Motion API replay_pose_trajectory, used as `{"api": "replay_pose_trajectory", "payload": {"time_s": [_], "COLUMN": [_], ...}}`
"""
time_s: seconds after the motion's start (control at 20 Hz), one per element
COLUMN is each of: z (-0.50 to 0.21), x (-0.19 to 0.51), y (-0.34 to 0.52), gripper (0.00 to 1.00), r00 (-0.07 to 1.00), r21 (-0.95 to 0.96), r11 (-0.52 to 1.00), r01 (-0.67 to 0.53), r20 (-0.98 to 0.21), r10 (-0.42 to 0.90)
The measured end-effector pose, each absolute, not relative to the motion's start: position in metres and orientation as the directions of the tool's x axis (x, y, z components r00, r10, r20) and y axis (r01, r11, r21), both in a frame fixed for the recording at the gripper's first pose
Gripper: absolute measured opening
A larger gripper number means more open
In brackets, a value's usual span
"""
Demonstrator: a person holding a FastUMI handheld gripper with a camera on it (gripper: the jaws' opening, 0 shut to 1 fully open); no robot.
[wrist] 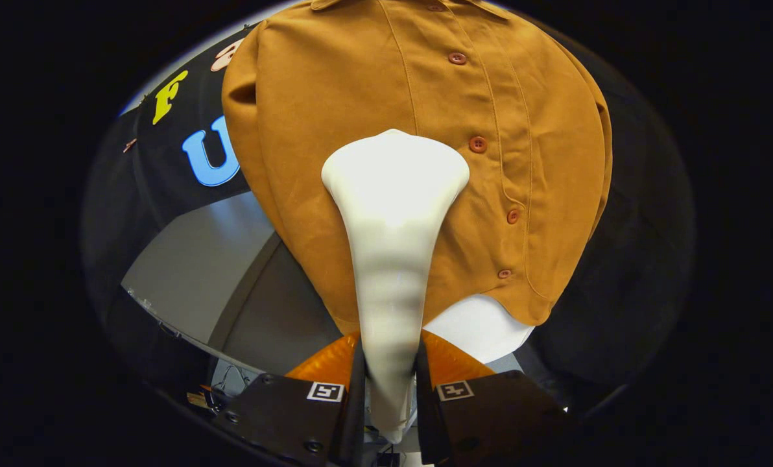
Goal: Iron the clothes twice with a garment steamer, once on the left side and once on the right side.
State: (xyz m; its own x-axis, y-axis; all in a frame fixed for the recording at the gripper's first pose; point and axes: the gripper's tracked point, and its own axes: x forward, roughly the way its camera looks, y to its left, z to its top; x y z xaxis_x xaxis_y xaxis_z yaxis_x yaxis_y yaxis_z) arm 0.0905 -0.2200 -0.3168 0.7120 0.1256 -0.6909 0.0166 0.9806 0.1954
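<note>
We see the gripper (390, 389) closed tight on the handle of the garment steamer (393, 214), both fingers (315, 405) pressing its narrow lower part from either side. The steamer rises straight ahead of the fingers and flares to a wide head. That head lies over the brown shirt (334, 130), about mid-height, just beside the button placket (490, 143), on the panel on the near side of the buttons; whether it touches the cloth we cannot tell. The shirt hangs buttoned in front of the booth wall (172, 168), its hem beyond the fingertips, something white (484, 327) showing below the hem. No counter carries anything here.

Progress, our guess: steamer is picked up and one pass on this panel is under way. The panel across the buttons looks left to do. No steam visible.
</note>
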Motion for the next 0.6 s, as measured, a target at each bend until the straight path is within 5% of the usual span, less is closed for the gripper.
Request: {"api": "replay_pose_trajectory", "payload": {"time_s": [0.25,0.6], "z": [-0.316,-0.224], "x": [0.071,0.071], "y": [-0.216,-0.24], "gripper": [0.37,0.37], "r00": [0.691,0.814], "r21": [0.202,0.199], "r11": [0.979,0.98], "r01": [0.018,0.016], "r20": [-0.71,-0.571], "r10": [0.134,0.102]}}
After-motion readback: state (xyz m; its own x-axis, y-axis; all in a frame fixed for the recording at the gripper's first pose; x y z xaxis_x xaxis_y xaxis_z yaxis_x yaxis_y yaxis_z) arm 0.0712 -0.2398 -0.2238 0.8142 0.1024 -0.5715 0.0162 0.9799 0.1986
